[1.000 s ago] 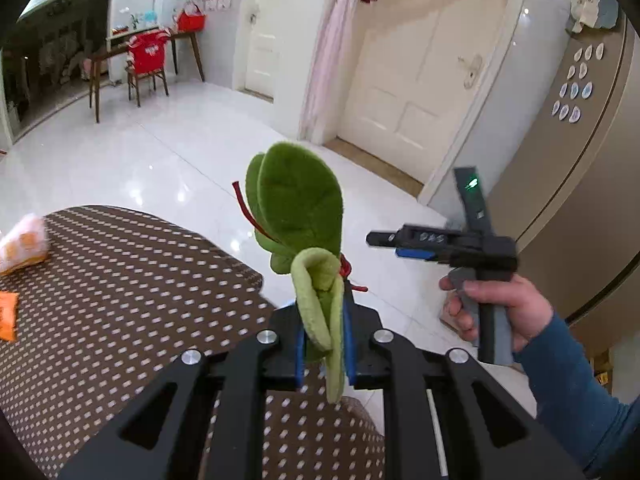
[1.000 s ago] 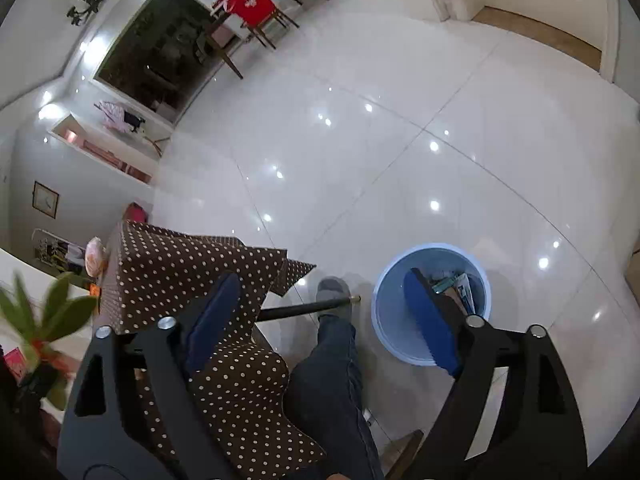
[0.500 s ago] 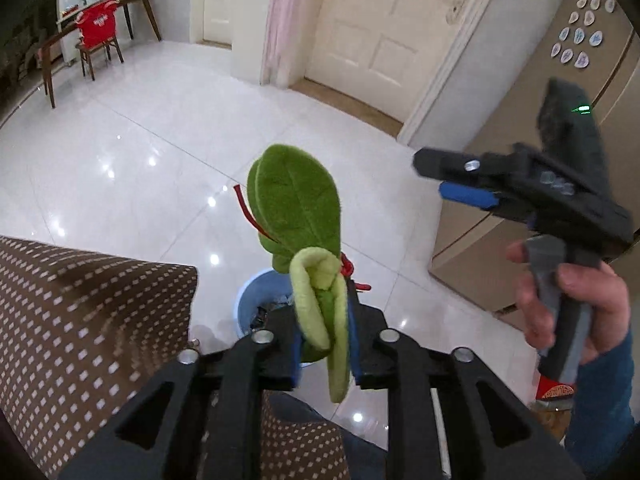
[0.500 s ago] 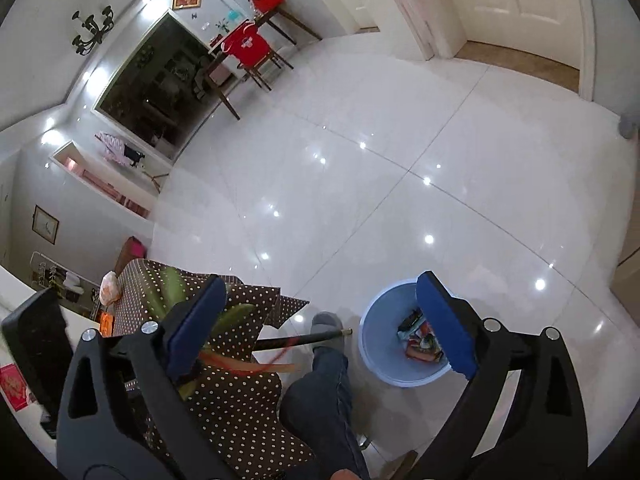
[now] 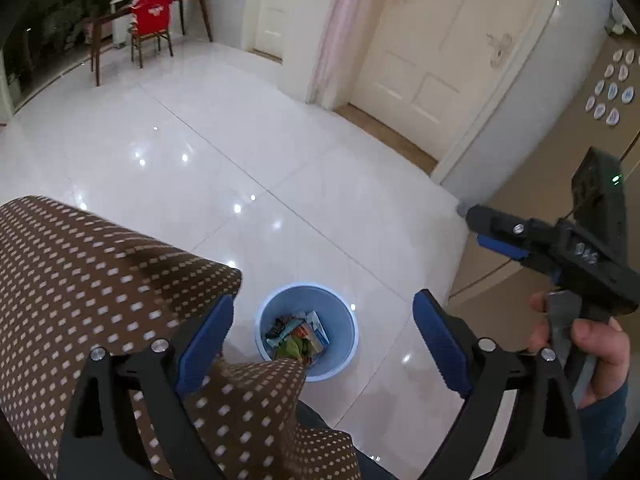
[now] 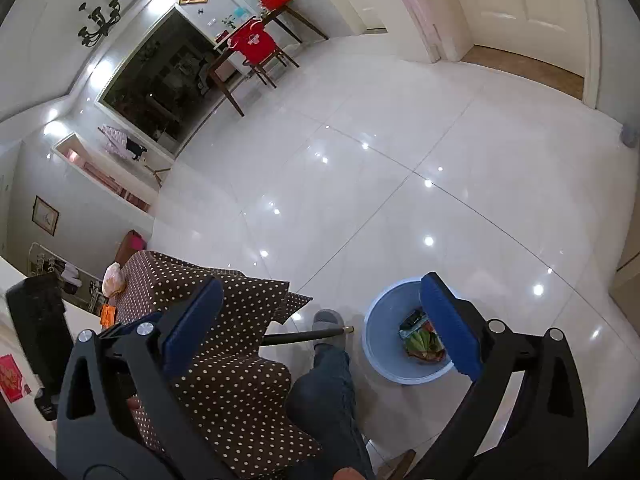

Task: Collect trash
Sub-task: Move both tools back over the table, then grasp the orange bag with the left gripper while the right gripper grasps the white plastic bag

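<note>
The left gripper (image 5: 322, 336), its jaws just opened wide and empty, hangs directly over the blue bin (image 5: 344, 314) so the green leafy trash (image 6: 422, 340) lands inside among the wrappers. Off to its right, the right gripper (image 5: 486, 232) also stands open, holding nothing, clear of the drop.

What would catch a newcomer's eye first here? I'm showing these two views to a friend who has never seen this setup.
The blue trash bin on the glossy white floor, with wrappers and a green leafy thing inside, framed by the wide-open left hand-held gripper. Next, the brown polka-dot tablecloth filling the lower left. Then the right hand-held gripper in the person's hand at the right edge, also open with nothing between its jaws.
</note>
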`<state>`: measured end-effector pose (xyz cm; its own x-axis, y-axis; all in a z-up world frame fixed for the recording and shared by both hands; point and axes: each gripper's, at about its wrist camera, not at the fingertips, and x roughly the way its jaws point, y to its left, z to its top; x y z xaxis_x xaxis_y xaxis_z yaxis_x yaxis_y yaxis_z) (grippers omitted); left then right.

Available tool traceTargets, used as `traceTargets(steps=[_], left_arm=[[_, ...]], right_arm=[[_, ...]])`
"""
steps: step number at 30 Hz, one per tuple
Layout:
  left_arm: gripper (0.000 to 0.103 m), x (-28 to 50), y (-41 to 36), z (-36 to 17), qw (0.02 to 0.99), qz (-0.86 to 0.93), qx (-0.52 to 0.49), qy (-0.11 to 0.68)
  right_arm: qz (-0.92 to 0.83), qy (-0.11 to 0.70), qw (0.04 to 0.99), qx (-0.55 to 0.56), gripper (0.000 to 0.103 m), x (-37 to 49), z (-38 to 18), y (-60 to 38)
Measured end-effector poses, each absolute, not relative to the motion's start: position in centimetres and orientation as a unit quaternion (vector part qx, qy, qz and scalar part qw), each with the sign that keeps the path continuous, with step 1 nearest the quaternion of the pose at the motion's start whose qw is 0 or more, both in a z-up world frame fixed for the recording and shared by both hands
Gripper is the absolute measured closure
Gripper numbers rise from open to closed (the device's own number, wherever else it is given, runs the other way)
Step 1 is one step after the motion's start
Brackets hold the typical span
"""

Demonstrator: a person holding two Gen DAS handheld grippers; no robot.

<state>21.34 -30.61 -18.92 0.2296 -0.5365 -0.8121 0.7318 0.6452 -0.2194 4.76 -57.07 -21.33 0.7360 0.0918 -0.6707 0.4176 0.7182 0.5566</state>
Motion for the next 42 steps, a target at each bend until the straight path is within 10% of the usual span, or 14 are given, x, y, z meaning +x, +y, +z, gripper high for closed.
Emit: traceTargets(steps=[42], left_arm=[[0.009,32.2,5.5,-14.7,0.912,-0.139,-0.041,0.383]], right_arm=[[0.102,0.402,0.898,0.145,0.006,24.9,-14.0,-27.9]])
